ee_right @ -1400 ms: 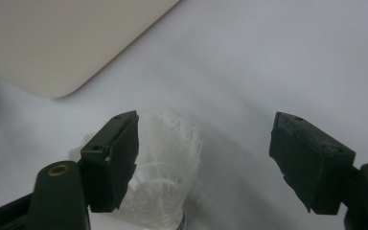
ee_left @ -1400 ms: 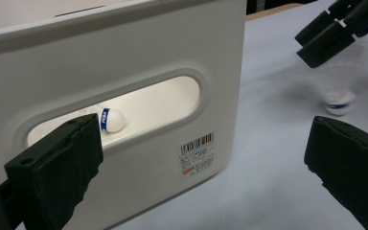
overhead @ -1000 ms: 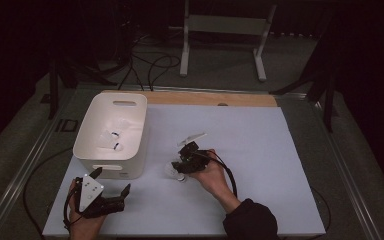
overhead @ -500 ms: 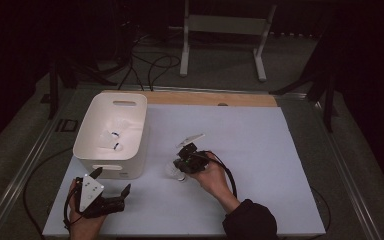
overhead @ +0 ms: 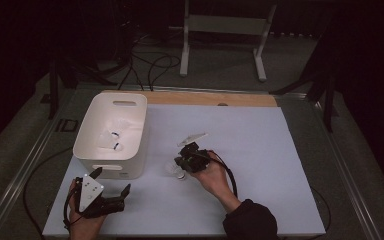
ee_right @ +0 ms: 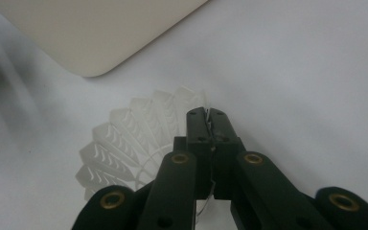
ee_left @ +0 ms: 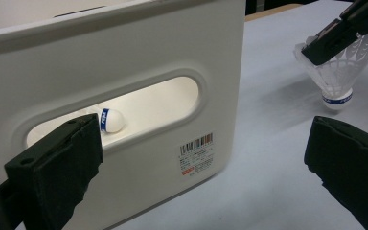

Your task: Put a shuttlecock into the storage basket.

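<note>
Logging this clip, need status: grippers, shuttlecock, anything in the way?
Right gripper just closed, fingers pinching shuttlecock skirt rim. Left gripper open, idle by white bin. Nothing in the way.

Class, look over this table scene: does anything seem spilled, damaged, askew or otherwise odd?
Nothing stands out. The right gripper has just closed on the feather rim of a shuttlecock standing cork-down on the table; another lies inside the white bin.

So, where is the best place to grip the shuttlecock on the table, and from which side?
Grip the rim of the feather skirt of the shuttlecock, coming from above. It stands with its cork down and its skirt open upward, so the thin rim fits between closed jaws, as the right gripper holds it now.
</note>
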Tool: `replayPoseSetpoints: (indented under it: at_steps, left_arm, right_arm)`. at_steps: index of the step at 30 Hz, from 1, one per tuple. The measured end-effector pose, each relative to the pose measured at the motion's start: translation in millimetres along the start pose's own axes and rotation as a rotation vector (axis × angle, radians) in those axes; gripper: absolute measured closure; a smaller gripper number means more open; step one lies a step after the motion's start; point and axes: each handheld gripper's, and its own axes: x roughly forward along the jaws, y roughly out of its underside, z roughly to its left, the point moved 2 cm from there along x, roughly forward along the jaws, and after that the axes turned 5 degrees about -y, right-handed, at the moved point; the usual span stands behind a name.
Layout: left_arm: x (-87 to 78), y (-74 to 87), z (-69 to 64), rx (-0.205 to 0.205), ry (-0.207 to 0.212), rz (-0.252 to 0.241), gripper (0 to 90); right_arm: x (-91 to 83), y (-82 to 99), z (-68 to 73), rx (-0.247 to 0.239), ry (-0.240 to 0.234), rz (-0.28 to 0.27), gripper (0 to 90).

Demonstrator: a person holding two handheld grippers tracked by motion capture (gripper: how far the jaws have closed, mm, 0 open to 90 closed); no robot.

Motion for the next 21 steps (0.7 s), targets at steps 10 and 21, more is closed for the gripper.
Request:
replayPoseSetpoints:
  at_steps: [10, 21]
  left_arm:
    - [0.0, 0.0, 0.0, 0.001, -0.001, 0.000, 0.2]
    - [0.1, 0.0, -0.2, 0.001, 0.000, 0.000, 0.2]
  right_arm:
    - [-6.1, -3.7, 0.9, -0.005, 0.011, -0.030, 89.7]
    - [-8.4, -5.9, 1.1, -0.013, 0.017, -0.044, 89.7]
